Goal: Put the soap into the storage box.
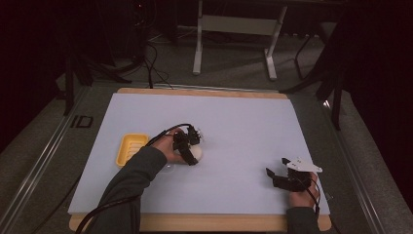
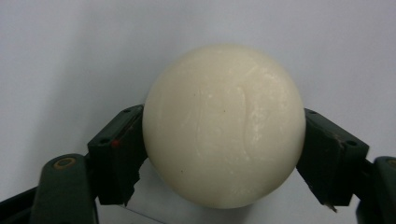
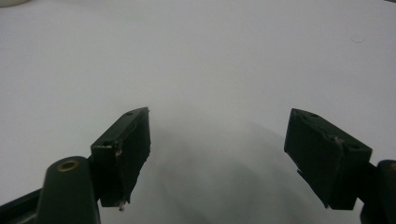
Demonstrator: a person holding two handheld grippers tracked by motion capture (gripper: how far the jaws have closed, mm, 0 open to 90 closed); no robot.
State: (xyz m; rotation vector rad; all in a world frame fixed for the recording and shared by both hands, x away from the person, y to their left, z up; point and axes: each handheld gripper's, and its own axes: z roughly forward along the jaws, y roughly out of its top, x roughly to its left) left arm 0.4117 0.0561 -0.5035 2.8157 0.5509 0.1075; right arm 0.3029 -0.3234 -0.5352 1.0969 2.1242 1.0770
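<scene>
- High view: At a white-topped table (image 1: 234, 126), the left gripper (image 1: 193, 152) bears down on a cream ball (image 1: 197, 153) just right of a yellow tray (image 1: 130, 148), the landmark here. The right gripper (image 1: 278, 171) rests well to the tray's right, near the table's front edge, apparently parked out of the way.
- Left gripper view: Both black jaws press the cream ball (image 2: 224, 125) at its widest girth, one on each flank, a grip that looks chosen to stop a round, smooth thing from rolling. White surface lies behind it.
- Right gripper view: The right gripper (image 3: 217, 158) holds its jaws spread wide with nothing between them, over bare white table (image 3: 210, 60), seemingly waiting.
</scene>
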